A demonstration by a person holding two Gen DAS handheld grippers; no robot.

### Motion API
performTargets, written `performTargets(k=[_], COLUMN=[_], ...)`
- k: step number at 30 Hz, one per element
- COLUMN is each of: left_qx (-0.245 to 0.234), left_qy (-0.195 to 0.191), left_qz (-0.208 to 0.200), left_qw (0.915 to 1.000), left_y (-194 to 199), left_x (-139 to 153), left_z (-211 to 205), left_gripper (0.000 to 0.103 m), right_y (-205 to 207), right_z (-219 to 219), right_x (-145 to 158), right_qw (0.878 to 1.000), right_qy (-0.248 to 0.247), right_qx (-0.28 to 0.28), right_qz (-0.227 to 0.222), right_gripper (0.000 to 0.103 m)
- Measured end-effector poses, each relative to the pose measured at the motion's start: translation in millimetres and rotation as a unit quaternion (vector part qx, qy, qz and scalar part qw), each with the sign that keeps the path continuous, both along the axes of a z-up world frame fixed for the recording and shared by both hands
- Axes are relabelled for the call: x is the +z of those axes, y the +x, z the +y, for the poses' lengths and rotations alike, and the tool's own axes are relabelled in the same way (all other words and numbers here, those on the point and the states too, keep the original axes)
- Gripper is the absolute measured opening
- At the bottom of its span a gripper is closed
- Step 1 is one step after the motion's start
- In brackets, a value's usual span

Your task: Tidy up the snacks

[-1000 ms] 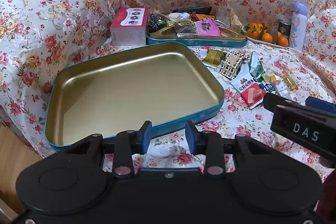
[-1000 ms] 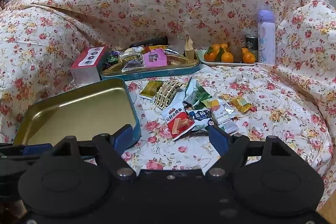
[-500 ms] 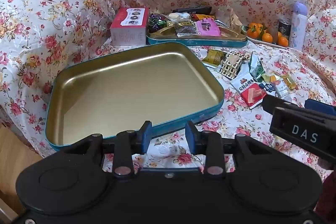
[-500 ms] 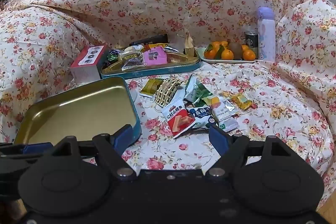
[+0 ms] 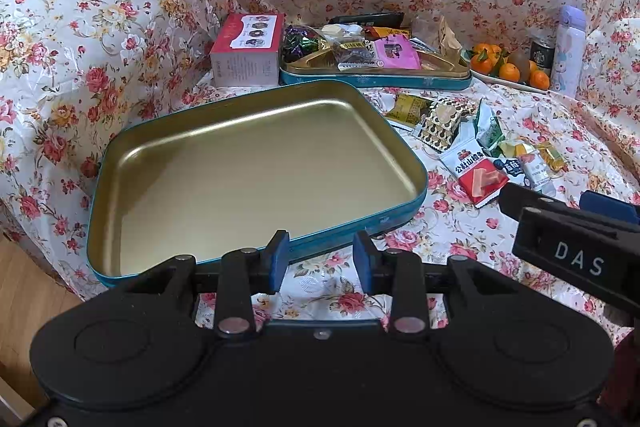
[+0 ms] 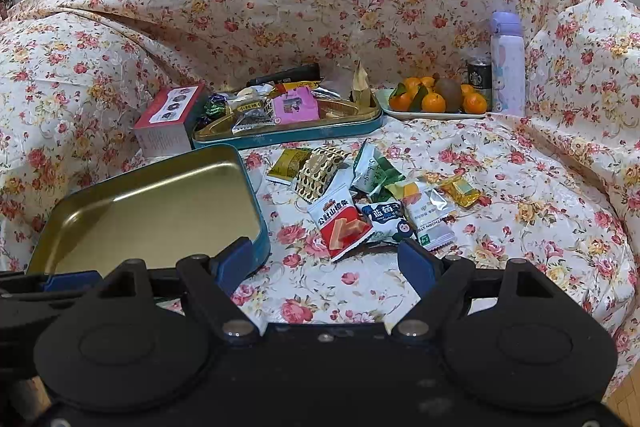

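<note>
The right claw [image 5: 576, 251], seen from the left wrist camera, carries white letters "DAS" on its black body. The red-and-white snack packet [image 6: 339, 221] reads "公社山楂条", the dark blue packet [image 6: 386, 217] beside it "蓝莓", and the green-and-white packet [image 6: 370, 171] "SubaiGuo". The dark can [image 6: 479, 78] by the oranges bears a Starbucks logo.

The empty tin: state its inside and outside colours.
The empty tin is gold inside, teal outside; clearest in the left wrist view.
</note>
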State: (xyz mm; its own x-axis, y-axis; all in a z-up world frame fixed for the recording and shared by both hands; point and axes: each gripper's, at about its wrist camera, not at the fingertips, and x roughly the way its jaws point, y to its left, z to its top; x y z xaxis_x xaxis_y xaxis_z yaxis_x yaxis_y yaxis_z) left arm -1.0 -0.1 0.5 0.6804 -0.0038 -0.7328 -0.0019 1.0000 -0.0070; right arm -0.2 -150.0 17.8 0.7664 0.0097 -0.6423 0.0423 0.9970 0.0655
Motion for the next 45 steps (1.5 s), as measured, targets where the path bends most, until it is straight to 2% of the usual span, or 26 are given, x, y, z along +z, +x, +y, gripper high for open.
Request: performTargets(k=[27, 45], left_qx=[0.0, 0.014], left_qy=[0.001, -0.005], left_qz=[0.0, -0.003], left_qw=[1.0, 0.9999], left_y=[0.1, 0.7], left_x=[-0.1, 1.4], left_z=[0.2, 3.5], left_gripper=[0.044, 0.044], right_y=[-0.7, 0.3], right_z=[1.7, 6.3], right_x=[-0.7, -1.9], right_qw=[1.0, 0.999], right_qy=[0.001, 0.006], right_qx=[0.002, 0.028], right_qz=[0.002, 0.017], right_gripper=[0.084, 0.084])
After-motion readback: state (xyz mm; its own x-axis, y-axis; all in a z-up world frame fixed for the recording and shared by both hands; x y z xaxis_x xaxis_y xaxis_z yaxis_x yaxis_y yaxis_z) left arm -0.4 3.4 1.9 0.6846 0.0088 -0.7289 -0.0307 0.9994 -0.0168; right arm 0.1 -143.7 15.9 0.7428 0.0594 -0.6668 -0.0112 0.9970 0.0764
